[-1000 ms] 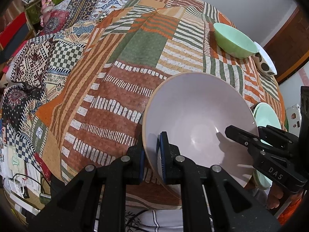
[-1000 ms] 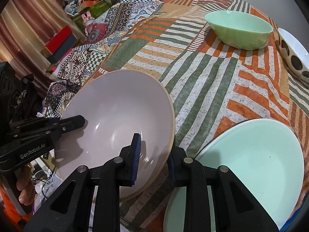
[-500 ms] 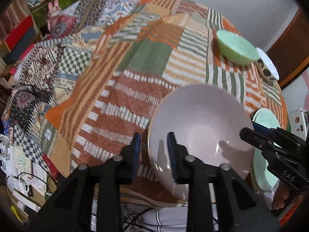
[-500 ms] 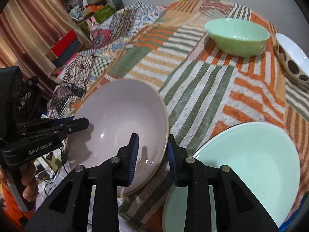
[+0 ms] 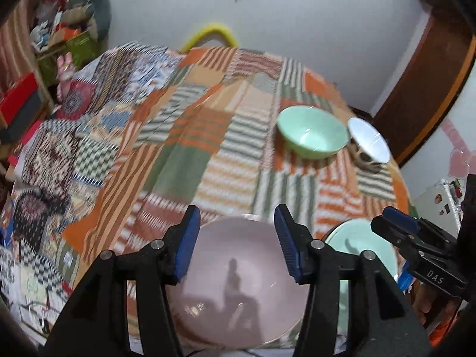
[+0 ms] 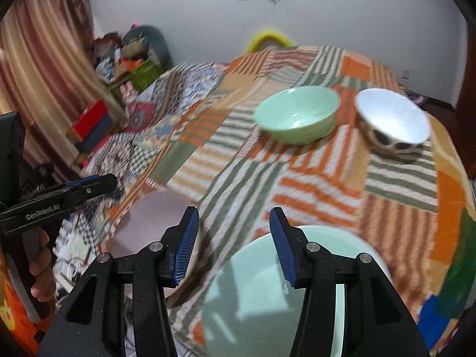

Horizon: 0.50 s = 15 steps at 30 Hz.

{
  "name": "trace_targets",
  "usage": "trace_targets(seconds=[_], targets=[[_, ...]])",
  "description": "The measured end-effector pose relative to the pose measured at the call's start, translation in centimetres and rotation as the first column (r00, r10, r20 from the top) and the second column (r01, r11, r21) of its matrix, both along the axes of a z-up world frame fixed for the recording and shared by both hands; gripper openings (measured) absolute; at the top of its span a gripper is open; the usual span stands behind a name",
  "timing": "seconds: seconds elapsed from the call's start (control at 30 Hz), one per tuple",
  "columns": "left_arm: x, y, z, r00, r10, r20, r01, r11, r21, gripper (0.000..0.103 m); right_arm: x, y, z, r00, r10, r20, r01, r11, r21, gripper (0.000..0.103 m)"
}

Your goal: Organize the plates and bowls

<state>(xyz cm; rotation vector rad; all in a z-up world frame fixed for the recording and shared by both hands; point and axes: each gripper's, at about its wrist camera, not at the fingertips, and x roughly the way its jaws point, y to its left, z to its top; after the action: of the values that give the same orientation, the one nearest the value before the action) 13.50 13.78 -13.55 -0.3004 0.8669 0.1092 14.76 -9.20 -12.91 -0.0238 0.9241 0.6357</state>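
A pale pink bowl (image 5: 238, 279) sits at the near edge of the patchwork-covered table (image 5: 208, 148); it also shows in the right wrist view (image 6: 148, 223). My left gripper (image 5: 236, 244) is open above it and holds nothing. A mint green plate (image 6: 267, 297) lies beside the pink bowl on the right, and shows in the left wrist view (image 5: 357, 238). My right gripper (image 6: 233, 244) is open above the plate's left rim, empty. A green bowl (image 6: 297, 114) and a white bowl with dark spots (image 6: 392, 122) stand at the far right of the table.
The table's near edge runs just under both grippers. A yellow chair back (image 6: 267, 37) stands behind the table. Boxes and clutter (image 6: 125, 56) are piled at the far left by a curtain (image 6: 41, 59). A dark wooden door frame (image 5: 422, 89) is at right.
Both grippers let go of the pink bowl's rim, opened wide and pulled up and back. The bowl now rests on the table.
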Motion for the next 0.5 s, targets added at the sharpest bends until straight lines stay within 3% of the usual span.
trace_targets(seconds=[0.17, 0.5], targets=[[3.5, -1.9, 1.7, 0.998, -0.05, 0.031, 0.048, 0.998, 0.041, 0.059, 1.8, -2.7, 0.9, 0.996, -0.082, 0.031, 0.082, 0.997, 0.013, 0.053], [11.2, -3.0, 1.7, 0.996, -0.092, 0.009, 0.092, 0.996, -0.003, 0.065, 5.8, -5.2, 2.3, 0.982, -0.176, 0.071, 0.174, 0.984, 0.035, 0.054]])
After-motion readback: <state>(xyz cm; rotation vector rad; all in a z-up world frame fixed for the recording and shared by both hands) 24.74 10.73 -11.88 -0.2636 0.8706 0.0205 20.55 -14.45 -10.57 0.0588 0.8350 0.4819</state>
